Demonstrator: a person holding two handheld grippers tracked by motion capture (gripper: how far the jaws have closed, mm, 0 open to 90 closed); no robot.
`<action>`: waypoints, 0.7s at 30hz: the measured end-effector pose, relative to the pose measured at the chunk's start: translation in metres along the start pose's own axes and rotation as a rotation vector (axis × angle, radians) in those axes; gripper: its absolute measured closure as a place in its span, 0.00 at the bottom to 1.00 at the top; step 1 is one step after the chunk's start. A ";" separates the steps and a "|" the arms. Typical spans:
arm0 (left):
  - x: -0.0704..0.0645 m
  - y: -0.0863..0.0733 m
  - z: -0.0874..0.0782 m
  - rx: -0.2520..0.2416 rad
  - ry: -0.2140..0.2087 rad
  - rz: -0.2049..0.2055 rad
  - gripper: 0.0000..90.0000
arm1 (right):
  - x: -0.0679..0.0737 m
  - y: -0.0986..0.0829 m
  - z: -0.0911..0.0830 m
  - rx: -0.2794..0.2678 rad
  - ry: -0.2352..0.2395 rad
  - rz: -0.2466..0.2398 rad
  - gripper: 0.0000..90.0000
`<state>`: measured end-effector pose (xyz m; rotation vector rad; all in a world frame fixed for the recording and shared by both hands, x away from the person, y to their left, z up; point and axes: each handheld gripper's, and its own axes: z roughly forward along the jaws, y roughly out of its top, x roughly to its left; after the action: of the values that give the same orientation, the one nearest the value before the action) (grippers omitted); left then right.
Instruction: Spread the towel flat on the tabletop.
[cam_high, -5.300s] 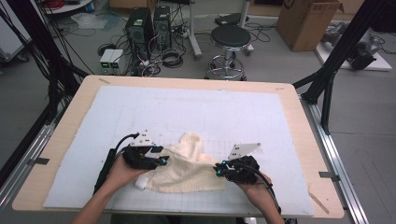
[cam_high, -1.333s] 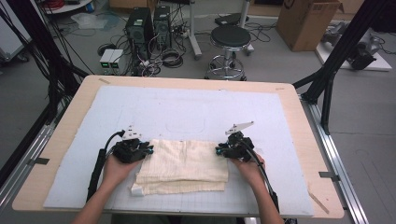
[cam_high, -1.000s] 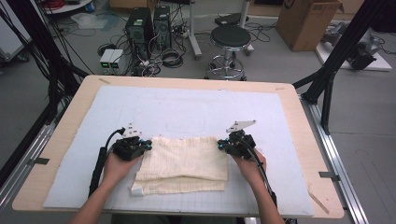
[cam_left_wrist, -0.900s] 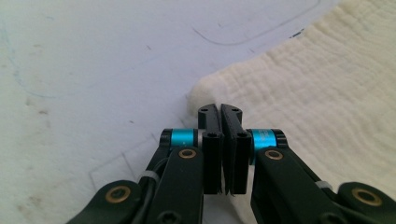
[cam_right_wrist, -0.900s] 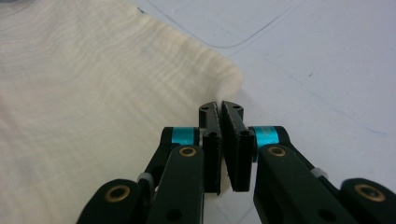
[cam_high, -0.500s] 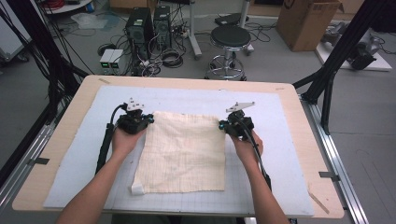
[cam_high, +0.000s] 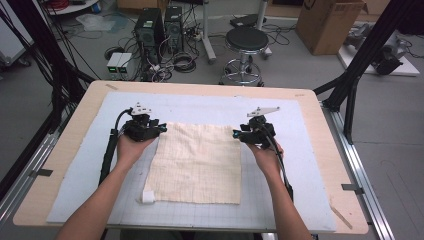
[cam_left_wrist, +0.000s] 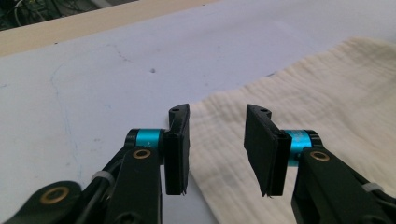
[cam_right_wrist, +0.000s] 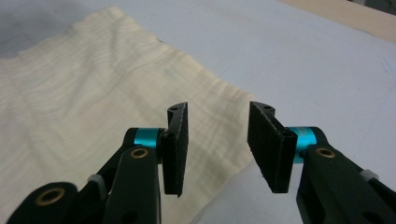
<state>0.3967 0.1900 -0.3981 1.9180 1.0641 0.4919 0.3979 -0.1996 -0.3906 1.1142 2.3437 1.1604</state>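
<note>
Bright, even light; soft, slightly blurry frames

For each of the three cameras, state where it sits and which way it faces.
High view: above the person's side, facing forward and down on the blue-matted wooden table; forearms, left gripper and right gripper show.
Left gripper view: rides that gripper, along open jaws toward the cream crinkled cloth.
Right gripper view: likewise, open jaws.
All share the cloth.

Left gripper is hovering with jaws parted over corner of cream crinkled cloth, lying on pale blue mat.
</note>
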 end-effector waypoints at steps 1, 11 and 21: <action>-0.003 -0.001 -0.005 -0.002 -0.010 0.013 0.67 | 0.003 -0.001 -0.003 -0.007 0.009 -0.010 0.64; -0.028 -0.034 -0.050 -0.021 -0.107 0.089 0.62 | 0.038 -0.027 -0.032 -0.063 0.144 -0.101 0.55; -0.042 -0.082 -0.079 -0.017 -0.167 0.114 0.54 | 0.065 -0.064 -0.046 -0.046 0.262 -0.196 0.54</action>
<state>0.2802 0.2157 -0.4200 1.9746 0.8442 0.3945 0.2963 -0.1997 -0.4065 0.7343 2.5360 1.3473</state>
